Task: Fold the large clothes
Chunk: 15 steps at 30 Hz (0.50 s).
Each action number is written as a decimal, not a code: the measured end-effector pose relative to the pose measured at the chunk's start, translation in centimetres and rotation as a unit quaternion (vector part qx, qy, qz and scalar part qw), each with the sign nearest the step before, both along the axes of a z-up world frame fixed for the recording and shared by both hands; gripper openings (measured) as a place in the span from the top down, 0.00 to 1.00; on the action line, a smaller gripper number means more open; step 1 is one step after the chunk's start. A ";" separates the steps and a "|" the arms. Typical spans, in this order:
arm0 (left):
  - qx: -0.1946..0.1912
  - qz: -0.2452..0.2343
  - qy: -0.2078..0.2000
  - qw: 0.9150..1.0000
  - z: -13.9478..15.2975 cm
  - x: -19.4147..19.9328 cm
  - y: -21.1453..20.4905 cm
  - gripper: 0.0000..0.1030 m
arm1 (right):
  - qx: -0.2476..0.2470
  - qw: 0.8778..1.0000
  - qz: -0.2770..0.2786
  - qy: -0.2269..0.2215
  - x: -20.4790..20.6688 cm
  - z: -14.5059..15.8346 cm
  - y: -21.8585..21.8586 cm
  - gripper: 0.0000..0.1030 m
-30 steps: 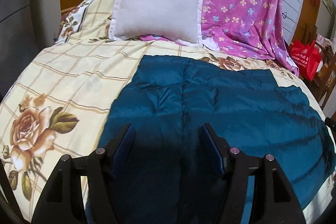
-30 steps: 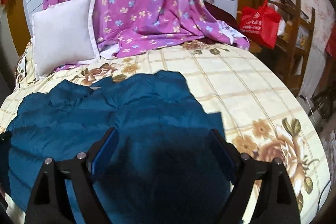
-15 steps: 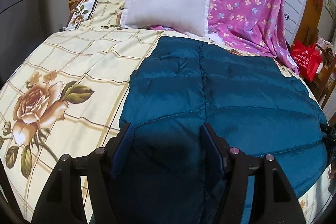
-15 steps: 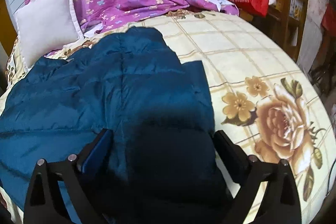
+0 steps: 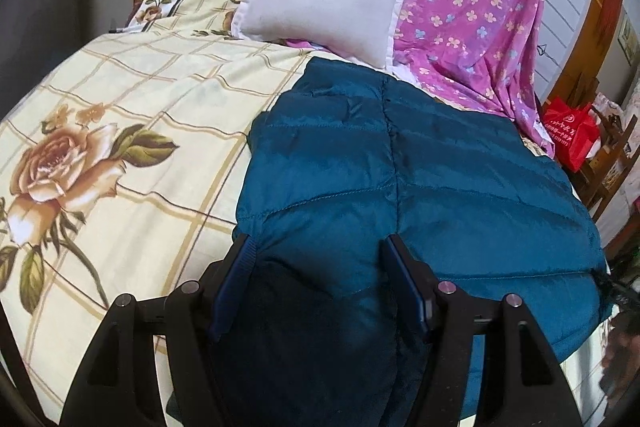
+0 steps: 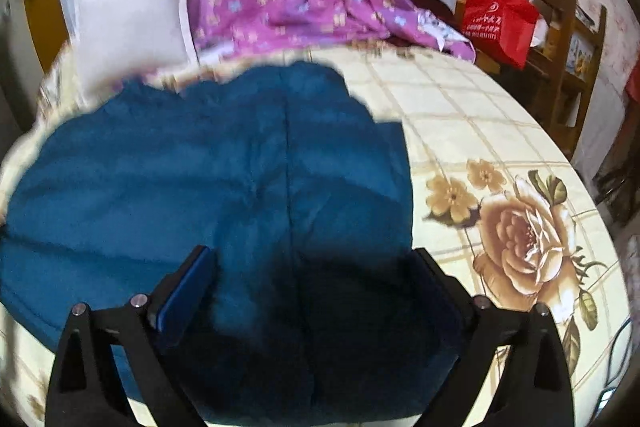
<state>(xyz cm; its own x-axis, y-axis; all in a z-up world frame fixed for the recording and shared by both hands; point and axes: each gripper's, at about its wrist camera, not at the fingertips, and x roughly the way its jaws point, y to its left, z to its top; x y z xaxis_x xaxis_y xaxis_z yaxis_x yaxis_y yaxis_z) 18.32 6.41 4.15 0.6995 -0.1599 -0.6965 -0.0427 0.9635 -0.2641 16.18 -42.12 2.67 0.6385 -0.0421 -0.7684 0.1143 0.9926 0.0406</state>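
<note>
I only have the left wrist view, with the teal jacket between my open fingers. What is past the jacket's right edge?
Observer: The right wrist view shows bare bedsheet right of the jacket, printed with a large rose.
Operator: Is the right gripper closed on fabric?
Observer: No. The right gripper is open, fingers spread over the jacket's near end.
Operator: And the left one?
Observer: The left gripper is open too, over the same jacket.

My left gripper and right gripper have matte black frames, silver round screws and dark-blue ribbed pads inside.
</note>
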 end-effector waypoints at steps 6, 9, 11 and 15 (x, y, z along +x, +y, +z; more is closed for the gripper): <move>-0.007 -0.005 0.005 1.000 -0.2 0.1 0.3 0.48 | 0.018 1.000 0.003 -0.005 -0.4 0.4 -0.5 0.04; -0.013 -0.005 0.006 1.000 -0.2 0.0 0.5 0.48 | 0.025 0.999 0.003 -0.020 -1.2 1.0 -0.9 0.03; -0.018 -0.006 0.008 1.000 -0.3 0.0 0.6 0.47 | 0.040 0.999 -0.002 -0.030 -1.8 1.4 -1.6 0.03; -0.026 -0.007 0.011 1.000 -0.3 -0.1 0.9 0.47 | 0.073 0.997 -0.019 -0.034 -2.3 1.6 -3.2 0.01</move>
